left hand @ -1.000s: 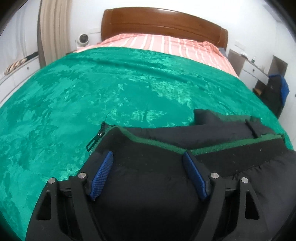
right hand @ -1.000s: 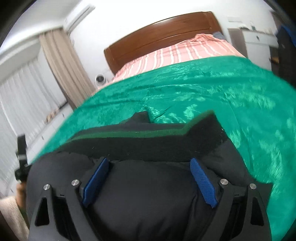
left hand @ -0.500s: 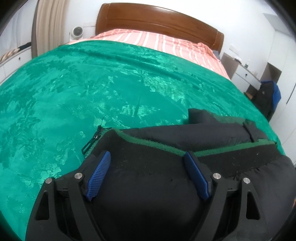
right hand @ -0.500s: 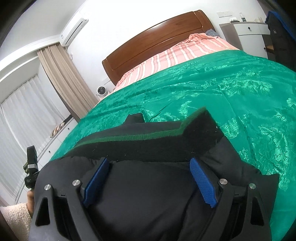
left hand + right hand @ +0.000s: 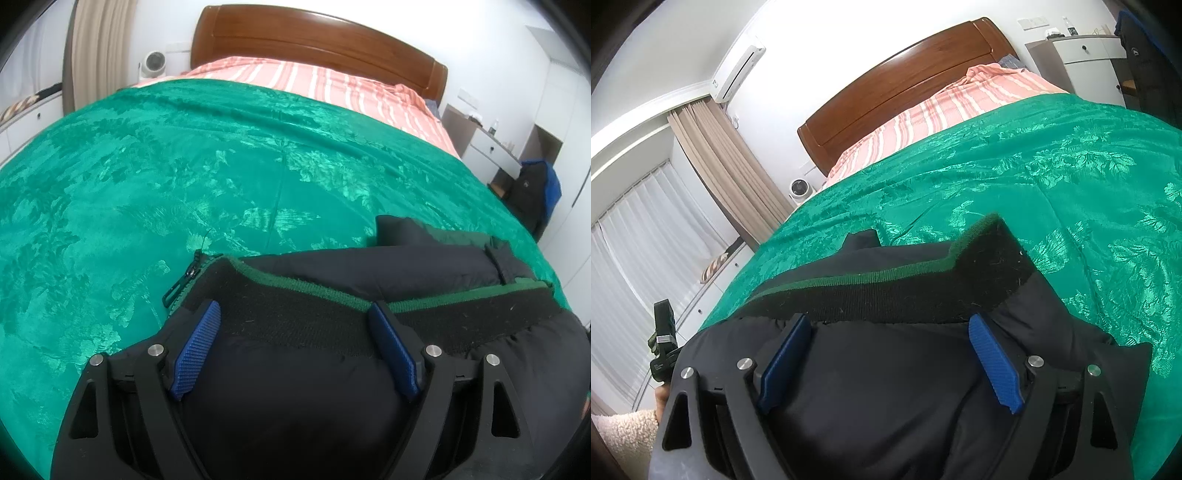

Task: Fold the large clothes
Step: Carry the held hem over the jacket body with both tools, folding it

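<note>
A bulky black padded jacket (image 5: 369,269) with a black knit hem and green edging lies folded on the green bedspread (image 5: 184,177). Its zipper end (image 5: 184,280) sticks out at the left. My left gripper (image 5: 295,332) is open, its blue pads (image 5: 195,347) apart with the jacket bulging between them. In the right wrist view the same jacket (image 5: 886,387) fills the foreground, hem (image 5: 923,291) ahead. My right gripper (image 5: 890,343) is also open over the jacket, blue pads (image 5: 993,362) wide apart. Whether either gripper presses the cloth I cannot tell.
The bed has a wooden headboard (image 5: 317,40) and striped pink sheet (image 5: 314,81). A white nightstand (image 5: 491,147) and dark bag (image 5: 535,188) stand at the right. Curtains (image 5: 731,177), a small fan (image 5: 798,188) and the left handle (image 5: 663,339) show at the left.
Both cameras have tilted slightly; the jacket and both open grippers keep about the same relation. The right view has risen a little, showing more of the room.
</note>
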Action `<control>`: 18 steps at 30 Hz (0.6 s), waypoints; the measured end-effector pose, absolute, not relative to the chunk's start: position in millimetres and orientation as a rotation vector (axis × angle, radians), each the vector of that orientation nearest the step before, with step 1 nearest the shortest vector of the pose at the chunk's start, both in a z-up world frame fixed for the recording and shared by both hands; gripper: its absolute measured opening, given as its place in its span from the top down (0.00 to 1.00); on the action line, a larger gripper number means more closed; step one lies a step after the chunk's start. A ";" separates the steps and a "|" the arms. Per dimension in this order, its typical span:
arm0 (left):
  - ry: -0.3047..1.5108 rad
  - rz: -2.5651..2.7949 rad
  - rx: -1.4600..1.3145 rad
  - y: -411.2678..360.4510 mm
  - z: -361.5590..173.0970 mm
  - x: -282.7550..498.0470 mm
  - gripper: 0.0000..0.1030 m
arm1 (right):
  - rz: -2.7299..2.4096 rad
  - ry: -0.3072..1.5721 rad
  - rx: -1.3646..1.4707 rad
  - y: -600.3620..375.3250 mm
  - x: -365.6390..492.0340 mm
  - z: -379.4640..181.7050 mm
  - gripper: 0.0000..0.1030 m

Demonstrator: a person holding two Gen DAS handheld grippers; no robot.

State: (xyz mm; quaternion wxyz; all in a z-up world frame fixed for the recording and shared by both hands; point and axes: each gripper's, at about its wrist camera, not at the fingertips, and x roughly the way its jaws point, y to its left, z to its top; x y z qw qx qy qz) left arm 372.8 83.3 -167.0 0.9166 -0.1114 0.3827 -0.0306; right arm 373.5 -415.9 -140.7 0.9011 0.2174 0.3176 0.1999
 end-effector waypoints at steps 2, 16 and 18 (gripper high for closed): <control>0.787 -0.065 -0.234 84.7 -167.7 372.7 0.18 | 0.414 0.657 0.451 -415.6 373.8 -141.2 0.16; 0.788 -0.075 -0.251 86.3 -169.2 373.0 0.17 | 0.418 0.657 0.459 -413.0 372.8 -142.0 0.16; 0.788 -0.075 -0.251 86.3 -169.2 373.0 0.17 | 0.418 0.656 0.460 -412.8 372.7 -142.1 0.16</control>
